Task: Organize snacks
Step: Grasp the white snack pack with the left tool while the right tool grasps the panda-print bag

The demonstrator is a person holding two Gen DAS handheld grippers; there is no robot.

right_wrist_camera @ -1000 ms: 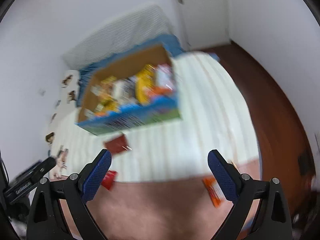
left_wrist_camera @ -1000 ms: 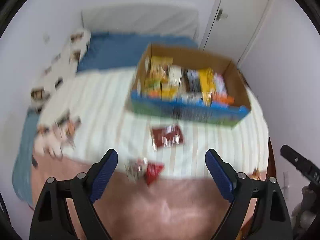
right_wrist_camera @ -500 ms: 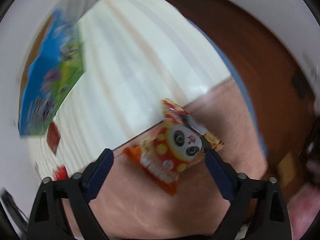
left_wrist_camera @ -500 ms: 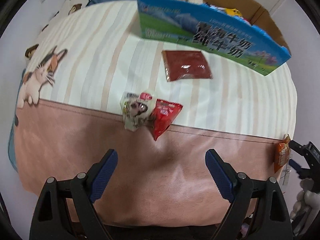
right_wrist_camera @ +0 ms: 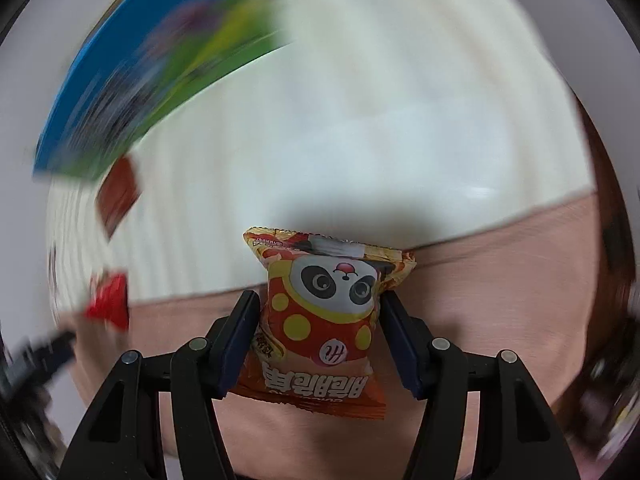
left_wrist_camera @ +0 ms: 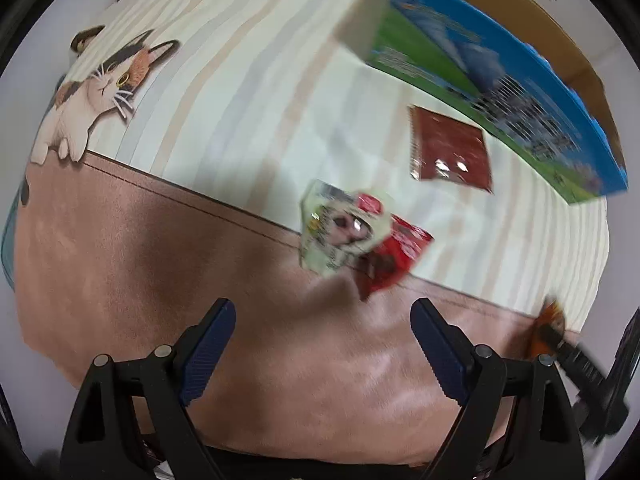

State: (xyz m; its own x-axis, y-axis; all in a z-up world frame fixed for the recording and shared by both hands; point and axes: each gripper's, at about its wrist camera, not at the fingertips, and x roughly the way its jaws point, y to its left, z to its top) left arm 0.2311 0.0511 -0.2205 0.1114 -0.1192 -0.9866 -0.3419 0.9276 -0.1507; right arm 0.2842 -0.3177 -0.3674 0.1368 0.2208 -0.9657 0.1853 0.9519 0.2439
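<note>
Now my right gripper (right_wrist_camera: 318, 316) has just been closing; its jaws pinch the panda snack packet (right_wrist_camera: 320, 312) over the pink blanket (right_wrist_camera: 500, 300). My left gripper (left_wrist_camera: 322, 340) hangs wide open and empty, just short of the pale packet (left_wrist_camera: 340, 232) and red packet (left_wrist_camera: 400, 252). Both sit lower than a second ago. The snack box (left_wrist_camera: 500, 80) stands beyond; its contents are mostly hidden.

Even, soft indoor light. Motion blur smears box (right_wrist_camera: 160, 64) and packets (left_wrist_camera: 352, 236); panda bag (right_wrist_camera: 324, 312) sharp. Edges bent, vignetted by fisheye.
</note>
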